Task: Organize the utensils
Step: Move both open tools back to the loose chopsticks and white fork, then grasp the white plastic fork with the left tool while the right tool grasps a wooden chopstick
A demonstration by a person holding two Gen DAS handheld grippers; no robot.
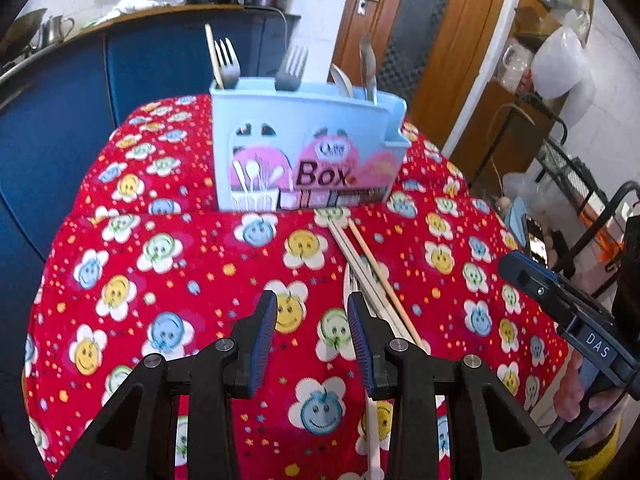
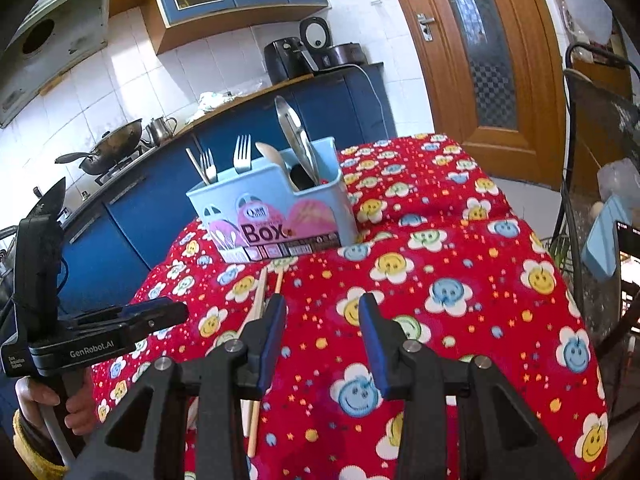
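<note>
Both my tools, left (image 1: 312, 316) and right (image 2: 323, 320), gape empty near the chopsticks (image 1: 372, 268), in front of the utensil box (image 1: 304, 148).

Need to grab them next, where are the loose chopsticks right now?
The chopsticks lie on the red tablecloth, in front of the blue utensil box.

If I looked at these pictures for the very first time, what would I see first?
Probably the bright red cloth with smiley-face flowers that covers the whole table. Next, the light blue box at its far end, with forks and spoons sticking up out of it. Then the wooden chopsticks lying on the cloth just in front of the box, with both tongs open and empty above the cloth.
</note>
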